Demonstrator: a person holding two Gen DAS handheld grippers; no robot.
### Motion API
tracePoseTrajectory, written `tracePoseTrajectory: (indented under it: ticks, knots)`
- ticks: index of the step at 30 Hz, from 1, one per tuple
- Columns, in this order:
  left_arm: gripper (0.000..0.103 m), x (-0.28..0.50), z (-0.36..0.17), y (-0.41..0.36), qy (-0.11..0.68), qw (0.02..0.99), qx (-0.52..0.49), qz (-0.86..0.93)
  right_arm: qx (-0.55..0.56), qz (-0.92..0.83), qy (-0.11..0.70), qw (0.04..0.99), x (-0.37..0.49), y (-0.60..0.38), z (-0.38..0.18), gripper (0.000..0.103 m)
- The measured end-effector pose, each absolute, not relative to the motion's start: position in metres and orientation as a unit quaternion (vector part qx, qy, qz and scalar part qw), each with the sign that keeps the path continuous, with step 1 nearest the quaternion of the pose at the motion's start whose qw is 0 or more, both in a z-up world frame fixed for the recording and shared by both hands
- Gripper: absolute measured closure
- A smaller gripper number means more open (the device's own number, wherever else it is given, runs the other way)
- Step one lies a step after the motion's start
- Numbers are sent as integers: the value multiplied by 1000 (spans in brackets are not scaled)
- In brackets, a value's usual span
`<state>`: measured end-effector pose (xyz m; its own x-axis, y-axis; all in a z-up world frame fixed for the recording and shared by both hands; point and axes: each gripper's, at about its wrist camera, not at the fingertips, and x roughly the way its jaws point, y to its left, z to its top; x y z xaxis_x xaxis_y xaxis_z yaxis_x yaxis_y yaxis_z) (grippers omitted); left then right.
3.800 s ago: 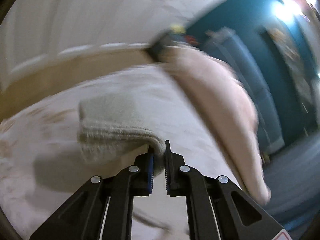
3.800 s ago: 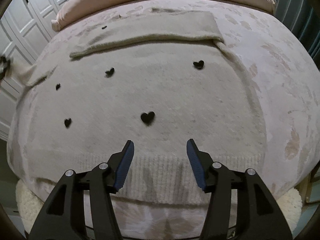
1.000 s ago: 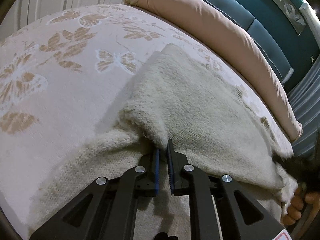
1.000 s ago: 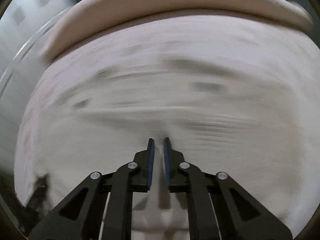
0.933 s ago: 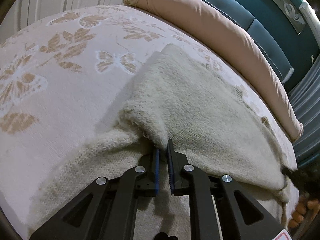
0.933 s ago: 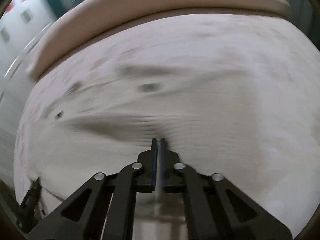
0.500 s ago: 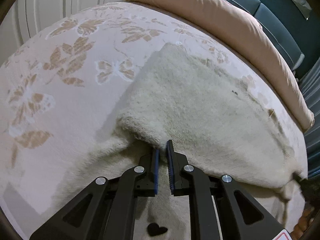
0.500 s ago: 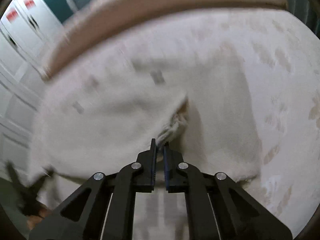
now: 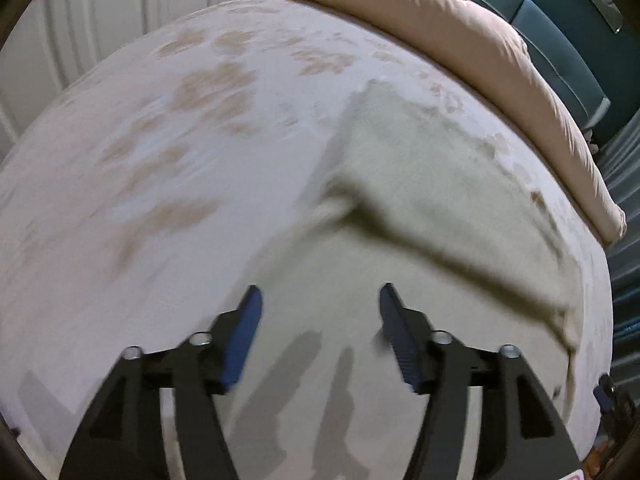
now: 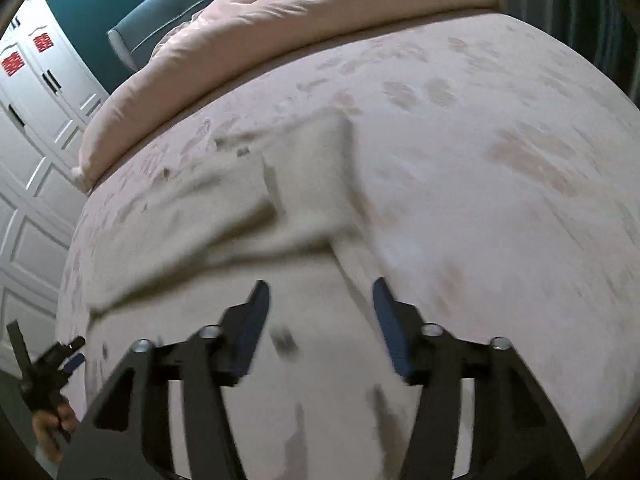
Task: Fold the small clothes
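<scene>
Just released, by the look of it: left gripper (image 9: 318, 322) spread wide and empty, no longer pinched shut on the knit edge as half a second earlier. Same on the right gripper (image 10: 318, 316), parted wide over cloth it had been clamping. Left the cream knitted sweater with small black hearts (image 9: 420, 208) lying on the pale pink bed cover with tan butterfly print (image 9: 180, 128), a folded flap laid across its upper part, well short of the rolled peach duvet (image 9: 460, 28) at the head. Judged one fold as done; likely more folds needed, flap edge looking uneven though blurred.
</scene>
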<state>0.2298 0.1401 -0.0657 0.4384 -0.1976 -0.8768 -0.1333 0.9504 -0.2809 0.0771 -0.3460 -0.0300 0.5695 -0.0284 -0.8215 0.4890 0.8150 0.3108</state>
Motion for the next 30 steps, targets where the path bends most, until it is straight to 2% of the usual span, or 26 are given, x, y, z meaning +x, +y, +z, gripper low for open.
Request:
tracePoseTrajectory:
  ticks: [2, 4, 10, 16, 22, 24, 26, 27, 28, 29, 30]
  knots:
    - [42, 191, -69, 166, 545, 822, -164, -22, 262, -158, 457, 835, 33, -343, -37, 43]
    - [42, 153, -73, 187, 561, 809, -176, -18, 253, -167, 485, 820, -22, -332, -43, 42]
    - [39, 69, -85, 208, 585, 776, -234, -32, 306, -152, 515, 786, -103, -305, -65, 36]
    - [32, 73, -87, 186, 581, 776, -240, -56, 337, -128, 501, 787, -89, -288, -76, 33]
    - [32, 94, -90, 169, 579, 772, -250, -81, 370, -120, 489, 781, -66, -288, -87, 31]
    - [33, 98, -90, 168, 579, 772, -251, -78, 381, -123, 483, 779, -61, -289, -88, 34]
    - [50, 100, -87, 167, 576, 771, -256, -87, 383, -120, 485, 777, -57, -289, -86, 56]
    - [73, 102, -86, 167, 579, 767, -259, -96, 383, -116, 486, 777, -56, -289, -85, 66]
    - [96, 103, -85, 165, 585, 761, -261, -104, 380, -114, 488, 777, -55, -288, -83, 89]
    - [96, 102, -83, 164, 587, 758, -261, -109, 373, -113, 489, 780, -55, -287, -80, 94]
    - [96, 101, -78, 165, 583, 761, -261, -114, 370, -116, 482, 786, -57, -287, -75, 94]
